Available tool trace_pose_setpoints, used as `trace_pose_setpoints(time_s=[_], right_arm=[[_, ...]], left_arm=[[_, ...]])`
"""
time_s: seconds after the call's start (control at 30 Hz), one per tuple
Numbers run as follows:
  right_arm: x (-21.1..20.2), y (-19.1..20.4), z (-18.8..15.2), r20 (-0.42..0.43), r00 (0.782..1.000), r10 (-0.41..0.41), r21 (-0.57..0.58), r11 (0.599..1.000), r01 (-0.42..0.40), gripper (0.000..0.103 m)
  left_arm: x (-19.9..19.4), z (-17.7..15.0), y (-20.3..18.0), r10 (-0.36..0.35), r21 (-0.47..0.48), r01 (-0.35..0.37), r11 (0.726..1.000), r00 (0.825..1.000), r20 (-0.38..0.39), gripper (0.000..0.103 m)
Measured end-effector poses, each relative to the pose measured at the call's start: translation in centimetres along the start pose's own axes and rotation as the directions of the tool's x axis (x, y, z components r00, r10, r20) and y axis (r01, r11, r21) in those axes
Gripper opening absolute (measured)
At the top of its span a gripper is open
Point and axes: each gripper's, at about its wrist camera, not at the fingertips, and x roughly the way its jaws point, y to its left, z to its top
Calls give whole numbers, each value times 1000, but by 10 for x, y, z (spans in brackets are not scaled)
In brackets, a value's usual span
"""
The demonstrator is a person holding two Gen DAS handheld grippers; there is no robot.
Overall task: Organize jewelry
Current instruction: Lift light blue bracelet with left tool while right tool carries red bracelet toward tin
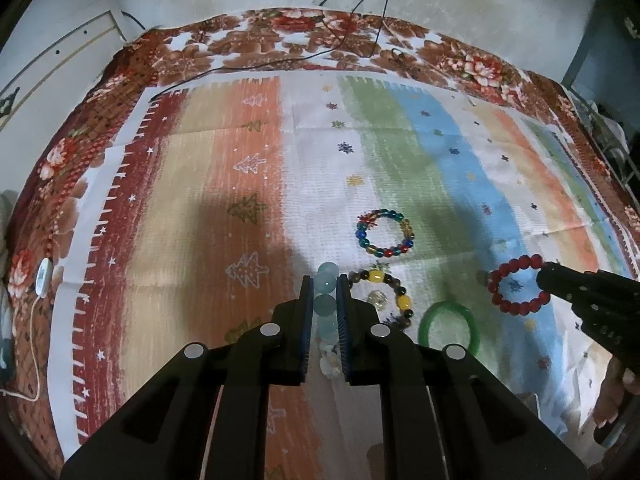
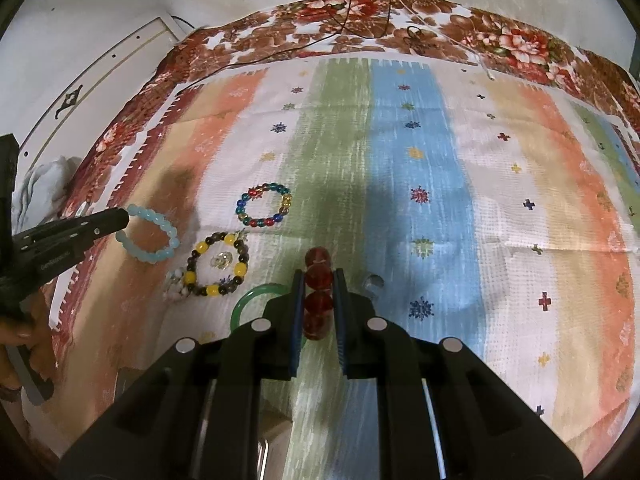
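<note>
In the left wrist view my left gripper point(image 1: 325, 282) is shut on a pale blue bead bracelet point(image 1: 326, 304), held above the cloth. To the right, my right gripper point(image 1: 550, 271) holds a red bead bracelet point(image 1: 516, 286) by its edge. In the right wrist view the right gripper point(image 2: 319, 276) is shut on the red bead bracelet point(image 2: 319, 300), and the left gripper point(image 2: 122, 217) carries the pale blue bracelet point(image 2: 150, 240). On the cloth lie a multicoloured glass bracelet point(image 2: 264, 205), a yellow-and-dark bead bracelet point(image 2: 218, 265), a green bangle point(image 2: 250, 300) and white beads point(image 2: 176, 284).
A striped cloth point(image 2: 520, 220) covers a floral bedspread point(image 1: 280, 36). Black cables point(image 1: 344, 40) cross its far edge by the wall. A white corded switch point(image 1: 43, 276) lies at the left. A small clear bead point(image 2: 374, 282) sits right of my right gripper. Hands point(image 2: 24, 340) hold the grippers.
</note>
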Motion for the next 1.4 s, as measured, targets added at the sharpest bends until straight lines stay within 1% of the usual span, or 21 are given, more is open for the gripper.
trace_pose_setpoints(time_s=[0.2,0.37,0.47,0.67,0.77,0.9,1.03,1.4], right_arm=[[-11,4,-8,8,1000,0,-3,1000,0,15],[-27,12,-15,35,999,-15,-26,1000,16,15],[-37,15,-18,53,998,-22,-21,1000,23,15],[-50,22,-26,68,997,-29,-33,999,31,15],[-60,30,-32,84,996,-33,-54,998,38,15],[-76,38,-38,114,993,-17,-62,998,24,15],[-88,45,-45,134,991,-10,-83,996,21,15],[-112,63,-68,146,988,47,-132,991,-28,15]], left_arm=[[-18,-6,-5,-16,-8,17,1000,1000,24,11],[-28,-12,-10,-24,-4,24,1000,999,36,11],[-37,-17,-12,-28,-4,28,1000,998,49,11],[-53,-29,-19,-31,13,31,999,997,67,11],[-65,-34,-25,-32,26,29,999,995,90,11],[-83,-40,-30,-62,31,59,998,991,122,11],[-94,-48,-37,-71,58,63,996,987,146,11],[-118,-72,-55,-120,109,103,989,978,168,11]])
